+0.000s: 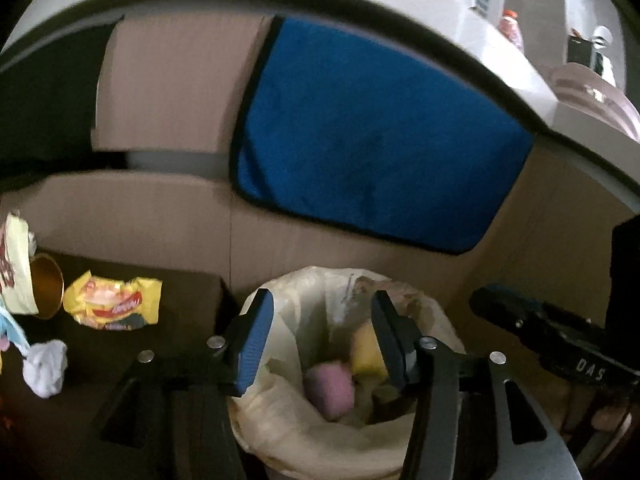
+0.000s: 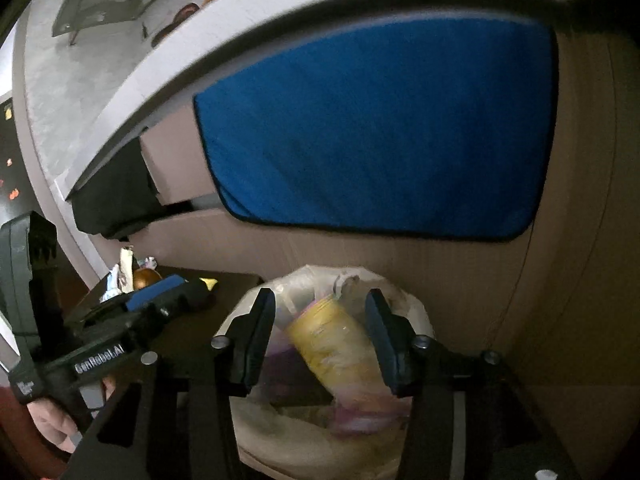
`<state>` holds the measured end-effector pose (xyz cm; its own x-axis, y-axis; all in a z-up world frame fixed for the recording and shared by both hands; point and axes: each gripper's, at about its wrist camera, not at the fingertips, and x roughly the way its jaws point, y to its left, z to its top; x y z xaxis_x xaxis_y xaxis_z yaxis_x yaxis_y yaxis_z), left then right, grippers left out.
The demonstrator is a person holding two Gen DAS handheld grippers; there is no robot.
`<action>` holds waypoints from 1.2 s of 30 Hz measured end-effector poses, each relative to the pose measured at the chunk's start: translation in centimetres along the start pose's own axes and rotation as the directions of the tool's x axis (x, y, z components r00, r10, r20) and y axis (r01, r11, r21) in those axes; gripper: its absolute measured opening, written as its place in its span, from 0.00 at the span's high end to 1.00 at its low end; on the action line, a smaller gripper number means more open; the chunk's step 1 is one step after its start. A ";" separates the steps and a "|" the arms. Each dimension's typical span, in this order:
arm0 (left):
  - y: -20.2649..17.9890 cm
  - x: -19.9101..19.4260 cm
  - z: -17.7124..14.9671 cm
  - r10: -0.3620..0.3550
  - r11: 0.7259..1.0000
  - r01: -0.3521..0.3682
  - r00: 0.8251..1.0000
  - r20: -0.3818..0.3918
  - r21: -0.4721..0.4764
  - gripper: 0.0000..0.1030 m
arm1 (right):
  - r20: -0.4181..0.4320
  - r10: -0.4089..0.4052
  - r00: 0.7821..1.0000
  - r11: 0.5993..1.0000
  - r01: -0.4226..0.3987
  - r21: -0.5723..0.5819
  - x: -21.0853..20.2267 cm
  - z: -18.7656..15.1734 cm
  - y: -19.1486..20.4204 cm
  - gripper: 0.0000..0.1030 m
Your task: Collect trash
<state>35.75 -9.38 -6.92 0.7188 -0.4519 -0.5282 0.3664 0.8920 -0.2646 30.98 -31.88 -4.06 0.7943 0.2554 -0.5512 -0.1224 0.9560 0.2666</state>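
Both grippers, left gripper (image 1: 322,336) and right gripper (image 2: 320,332), hang spread wide and empty over the plastic-lined trash bin (image 1: 280,432) (yellow tube (image 2: 332,344) inside). Crumpled yellow snack wrapper (image 1: 114,306) lies on the dark table (image 1: 180,292) beside it.

A: Where does the left wrist camera sit?

B: Just behind its own two fingers, looking forward and down over the lined bin (image 1: 320,360), which fills the near centre. Far ahead hangs the blue cloth (image 1: 376,132) on brown cardboard (image 1: 168,84). The dark table (image 1: 132,360) lies to its left.

A: And the right wrist camera?

B: Much the same: close above the bin (image 2: 320,360), facing the blue cloth (image 2: 376,128) head-on. It stands to the right of the other.

A: What do they share?

B: The bin, the cloth, the cardboard, the table edge. Each also catches the other gripper at its side: right gripper (image 1: 552,336), left gripper (image 2: 120,328).
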 end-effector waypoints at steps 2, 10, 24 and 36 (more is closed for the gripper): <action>0.7 0.1 -0.1 0.001 1.000 -0.002 1.000 -0.021 -0.029 0.49 | -0.015 -0.014 1.000 1.000 0.014 0.005 0.4 -0.5 -0.1 0.57; 3.7 -5.9 -0.8 0.067 0.995 -0.068 0.998 -0.012 -0.068 0.49 | -0.014 -0.041 0.999 0.999 0.041 -0.006 -0.4 -1.8 1.5 0.57; 17.7 -28.4 -8.2 0.181 0.981 -0.186 0.977 -0.111 -0.044 0.49 | -0.103 0.166 0.981 0.977 -0.178 -0.120 -1.6 -5.0 13.8 0.57; 31.1 -35.4 -18.1 0.190 0.886 -0.227 0.973 -0.130 -0.405 0.47 | -0.190 0.282 0.940 0.912 -0.325 -0.252 -2.1 -8.5 26.6 0.56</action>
<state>10.97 34.40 -11.02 0.6923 -0.2701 -0.6692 -0.0775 0.8941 -0.4410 21.04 -5.78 -2.54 0.5995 0.5374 -0.5931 -0.5192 0.8251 0.2229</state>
